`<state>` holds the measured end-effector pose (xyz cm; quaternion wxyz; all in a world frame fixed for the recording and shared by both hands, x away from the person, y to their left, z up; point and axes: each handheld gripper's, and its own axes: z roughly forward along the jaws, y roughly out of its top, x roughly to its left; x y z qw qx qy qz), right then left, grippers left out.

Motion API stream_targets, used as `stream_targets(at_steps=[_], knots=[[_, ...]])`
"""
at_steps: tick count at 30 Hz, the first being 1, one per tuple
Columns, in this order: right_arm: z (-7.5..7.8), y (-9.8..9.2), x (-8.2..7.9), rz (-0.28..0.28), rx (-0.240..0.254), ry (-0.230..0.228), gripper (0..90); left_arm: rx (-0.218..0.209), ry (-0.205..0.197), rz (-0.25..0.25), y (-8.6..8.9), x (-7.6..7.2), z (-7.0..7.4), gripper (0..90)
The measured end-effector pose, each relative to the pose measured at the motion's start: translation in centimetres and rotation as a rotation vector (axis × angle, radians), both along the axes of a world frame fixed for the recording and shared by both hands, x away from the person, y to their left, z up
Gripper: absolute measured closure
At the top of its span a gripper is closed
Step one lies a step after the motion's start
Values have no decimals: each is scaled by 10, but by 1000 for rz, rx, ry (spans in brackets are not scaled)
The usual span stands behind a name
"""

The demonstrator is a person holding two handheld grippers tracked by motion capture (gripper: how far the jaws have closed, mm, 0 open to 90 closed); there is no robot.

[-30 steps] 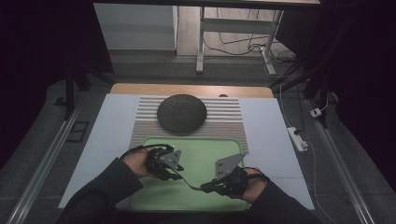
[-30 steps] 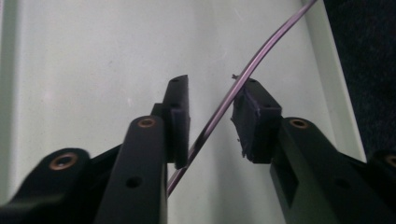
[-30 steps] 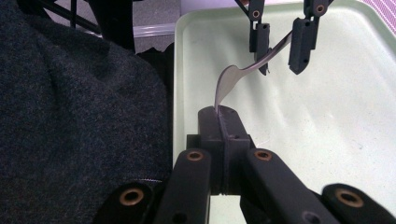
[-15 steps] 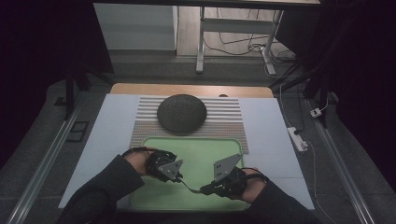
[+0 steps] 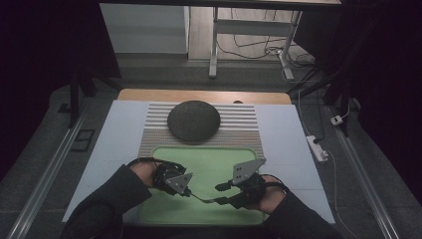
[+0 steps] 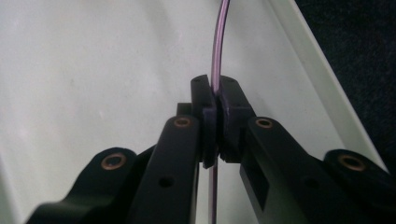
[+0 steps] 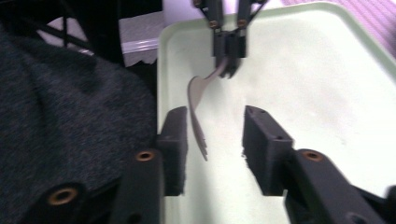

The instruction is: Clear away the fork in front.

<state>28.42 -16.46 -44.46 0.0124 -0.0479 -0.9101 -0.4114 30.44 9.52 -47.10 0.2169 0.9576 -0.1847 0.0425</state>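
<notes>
Right gripper view shows the left hand-held gripper (image 7: 229, 63) clamped shut on the handle of a fork (image 7: 198, 107) above the green tray (image 7: 327, 93) (on the tabletop), while the right hand-held gripper (image 7: 215, 135), jaws just opened, stands apart around the prongs without pressing.

A fixed overhead camera looks forward and down on the table (image 5: 119, 134) from the person's side. Two close cameras ride the grippers: one stares along the left gripper (image 6: 215, 100) at the green tray (image 6: 93, 70), the other along the right gripper (image 7: 215, 135), facing it. All share the tray.
</notes>
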Motion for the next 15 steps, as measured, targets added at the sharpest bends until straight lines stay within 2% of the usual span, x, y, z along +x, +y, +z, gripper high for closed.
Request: stream_targets(at_steps=[1,5,12,15], knots=[[0,0,0,0,0,0,523,3,16,29,0,0,0,862],[1,-4,3,-72,0,-36,398,5,64,125,4,3,2,862],[3,-13,2,-219,-19,-72,231,0,135,270,10,4,4,862],[3,-18,1,-255,-36,-89,170,3,161,336,11,5,4,861]])
